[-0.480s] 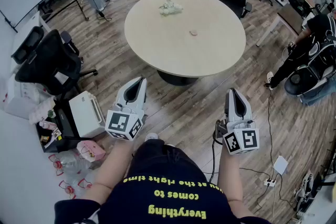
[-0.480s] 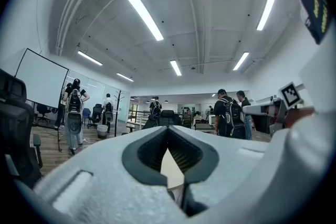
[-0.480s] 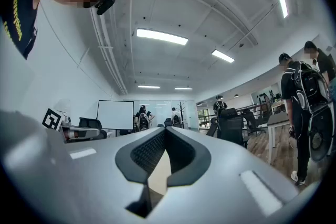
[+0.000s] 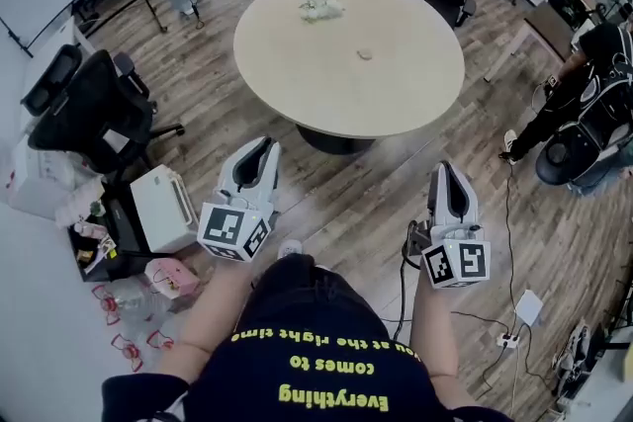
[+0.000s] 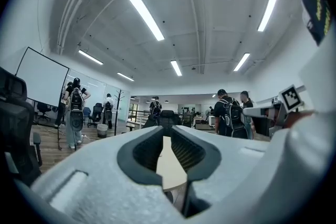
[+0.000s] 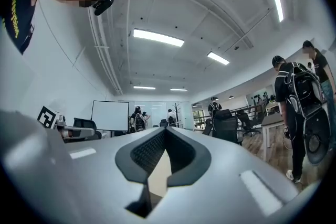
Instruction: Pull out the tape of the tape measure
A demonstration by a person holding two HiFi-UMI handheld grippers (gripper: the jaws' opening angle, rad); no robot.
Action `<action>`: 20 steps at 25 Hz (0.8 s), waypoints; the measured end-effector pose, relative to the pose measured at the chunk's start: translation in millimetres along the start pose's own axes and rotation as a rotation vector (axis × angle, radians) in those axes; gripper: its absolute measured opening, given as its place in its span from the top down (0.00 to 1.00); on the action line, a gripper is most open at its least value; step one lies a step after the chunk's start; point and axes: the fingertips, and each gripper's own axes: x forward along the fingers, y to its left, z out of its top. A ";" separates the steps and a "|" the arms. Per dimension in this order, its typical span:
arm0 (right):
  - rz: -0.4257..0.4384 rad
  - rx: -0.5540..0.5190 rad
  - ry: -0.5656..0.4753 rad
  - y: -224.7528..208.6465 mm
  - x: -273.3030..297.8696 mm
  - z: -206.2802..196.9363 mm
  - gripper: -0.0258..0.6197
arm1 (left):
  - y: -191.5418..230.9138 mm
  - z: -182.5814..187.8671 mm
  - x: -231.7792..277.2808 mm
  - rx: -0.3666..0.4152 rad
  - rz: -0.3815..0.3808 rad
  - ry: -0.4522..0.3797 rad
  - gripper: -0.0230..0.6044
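1. A small round item lies on the round bench, near its middle and well ahead of both grippers. It is too small to tell whether it is the tape measure, or which way its long axis runs.
2. The left gripper has its jaws pressed together at the tips, with nothing between them.
3. The right gripper is likewise closed and empty.
4. Both grippers are held in front of the bench, apart from it, pointing towards it.
5. Only the head view shows the bench top, with a crumpled white thing near its far edge.
6. The gripper views look level. They show the bench only as a pale sliver between the jaws, along with ceiling lights and standing people.
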 end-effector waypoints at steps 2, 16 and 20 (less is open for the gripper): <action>0.000 0.001 0.002 1.3 3.4 -0.3 0.93 | 1.7 0.5 -0.1 -0.003 0.005 0.004 0.86; 0.018 0.024 0.060 8.0 77.4 -19.6 0.56 | 54.7 -4.5 58.9 -0.023 0.040 0.033 0.51; 0.020 0.013 0.071 5.0 119.4 -22.8 0.54 | 79.1 -5.9 93.2 -0.025 0.029 0.041 0.50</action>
